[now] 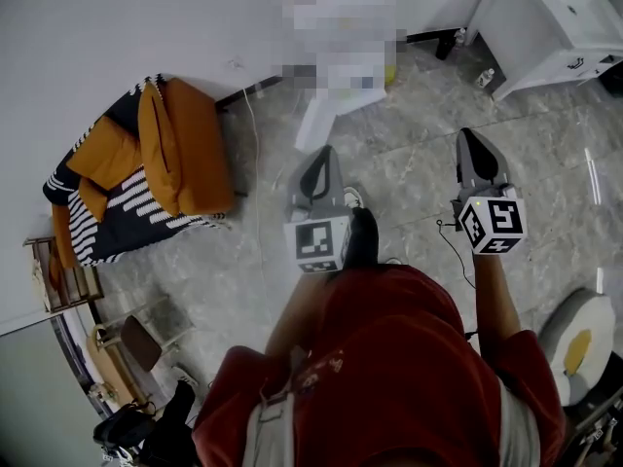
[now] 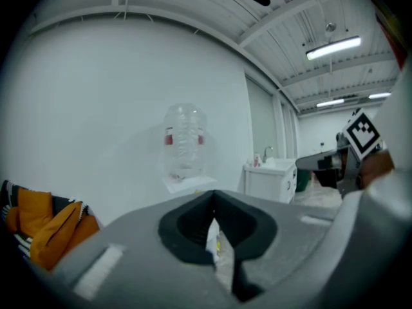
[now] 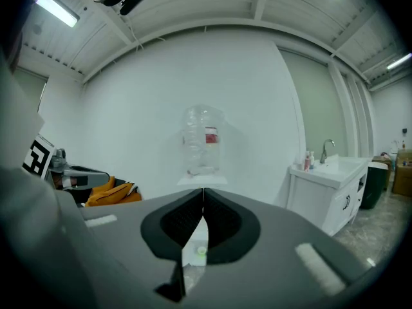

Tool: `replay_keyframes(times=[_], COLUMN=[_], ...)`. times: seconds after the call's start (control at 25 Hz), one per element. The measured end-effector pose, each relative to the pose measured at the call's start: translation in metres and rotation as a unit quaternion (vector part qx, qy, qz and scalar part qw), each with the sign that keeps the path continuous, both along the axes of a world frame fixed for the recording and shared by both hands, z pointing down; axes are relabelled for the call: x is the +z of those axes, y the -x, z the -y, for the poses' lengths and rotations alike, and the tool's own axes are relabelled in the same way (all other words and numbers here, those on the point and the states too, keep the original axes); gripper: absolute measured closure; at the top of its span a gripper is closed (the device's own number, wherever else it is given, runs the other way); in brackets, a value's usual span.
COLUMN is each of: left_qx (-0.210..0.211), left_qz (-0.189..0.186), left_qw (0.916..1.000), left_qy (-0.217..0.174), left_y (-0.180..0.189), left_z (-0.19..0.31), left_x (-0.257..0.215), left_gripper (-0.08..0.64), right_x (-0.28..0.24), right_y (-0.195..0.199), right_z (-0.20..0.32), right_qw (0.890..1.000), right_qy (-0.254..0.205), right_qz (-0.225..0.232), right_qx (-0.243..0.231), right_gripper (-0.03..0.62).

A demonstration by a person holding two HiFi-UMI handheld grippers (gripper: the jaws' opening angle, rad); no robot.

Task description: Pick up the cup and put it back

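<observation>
White wall (image 1: 117,27) up top, grey marbled floor (image 1: 409,163) beneath, and the person in the red shirt (image 1: 389,358) at 6 o'clock. At 9 o'clock, an armchair (image 1: 175,154) heaped with orange cushions. Dead ahead at 12 stands the water dispenser (image 3: 205,150) against the wall, clear bottle on top. At 2 o'clock is the white sink cabinet (image 1: 545,27). Left gripper (image 1: 326,154) and right gripper (image 1: 469,136) are side by side, both aimed at the dispenser, both tongs pinched together on nothing. A small yellow-green thing (image 3: 201,252) sits by the dispenser's foot, too small to say if that's the cup.
</observation>
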State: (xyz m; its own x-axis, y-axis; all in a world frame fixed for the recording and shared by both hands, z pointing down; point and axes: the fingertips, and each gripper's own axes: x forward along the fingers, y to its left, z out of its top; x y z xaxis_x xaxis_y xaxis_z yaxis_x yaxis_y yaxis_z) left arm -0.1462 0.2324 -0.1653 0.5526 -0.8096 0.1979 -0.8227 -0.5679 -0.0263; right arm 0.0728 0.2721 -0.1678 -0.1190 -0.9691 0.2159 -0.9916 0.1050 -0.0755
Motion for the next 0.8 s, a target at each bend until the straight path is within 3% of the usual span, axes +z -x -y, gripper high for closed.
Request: replay_keyframes(times=[0.44,0.8], left_qx=[0.017,0.034], left_qz=[-0.027,-0.012], left_qw=[0.9995,0.9994], left_qy=[0.001,-0.002], left_y=[0.012,0.005], left_z=[0.158,0.246], left_x=[-0.005,-0.003], left_gripper=[0.561,0.560], right_x=[-0.013,-0.027], right_y=[0.033,0.035], right_z=[0.165,0.248], right_qw=[1.000,1.000], right_qy=[-0.004,-0.013], right_qz=[-0.009,-0.020], right_qx=[-0.008,-0.008], right_gripper=[0.591,0.591])
